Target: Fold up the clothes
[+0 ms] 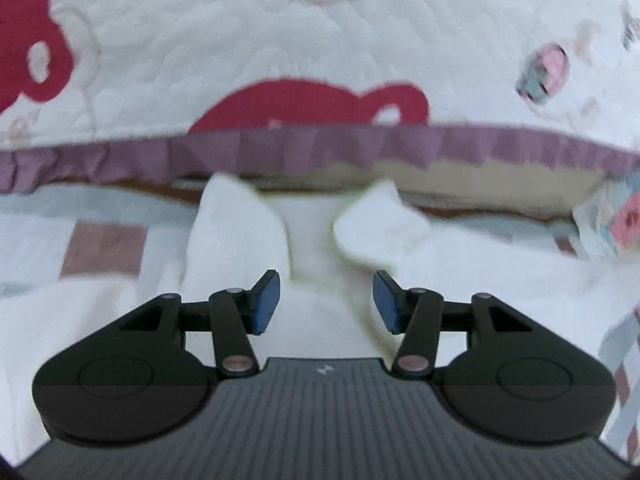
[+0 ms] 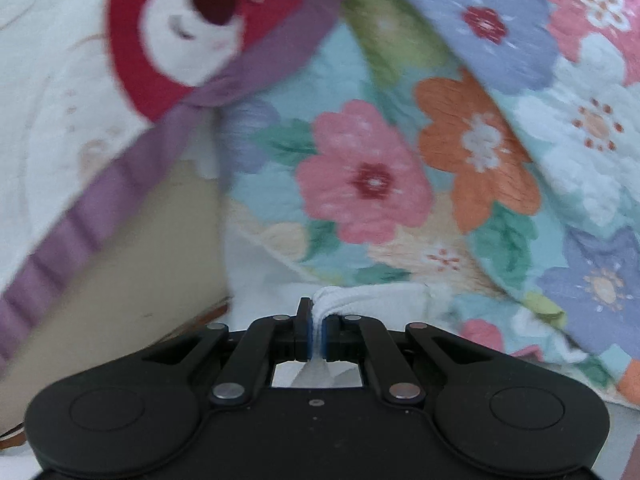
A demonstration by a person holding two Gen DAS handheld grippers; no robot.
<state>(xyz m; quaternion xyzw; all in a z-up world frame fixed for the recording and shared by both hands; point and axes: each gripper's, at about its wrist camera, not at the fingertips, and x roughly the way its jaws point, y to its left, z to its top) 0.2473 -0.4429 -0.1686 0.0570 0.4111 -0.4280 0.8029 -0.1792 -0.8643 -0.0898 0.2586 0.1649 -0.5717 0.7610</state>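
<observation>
Folding looks to be mid-step, as I judge it: one side of the white garment (image 1: 316,240) is let go while the other is still pinched. Starting on the left, the left tongs (image 1: 326,304) stand part-way wide with nothing between the blue pads (image 1: 267,304); the cloth lies under and ahead of them, with two soft peaks rising at about 11 and 1 o'clock from the gap and flat white fabric running back toward 6 o'clock beneath the body. Beyond, at 12 o'clock, a quilt (image 1: 280,40) with red shapes and a purple frill hangs across the view. Moving right, the right tongs (image 2: 318,334) are narrow, clamped on a bunched edge of the garment (image 2: 372,294), which spills from the pads toward 1 o'clock and shows again through the opening below at 6 o'clock. A floral blanket (image 2: 400,160) fills the ground from 12 to 3 o'clock. The next move, I judge, calls for the left tongs to find a fresh corner or edge and close on it, while the right keeps the fabric taut enough to lay over without creasing; the blur makes exact edges hard to pick out.
</observation>
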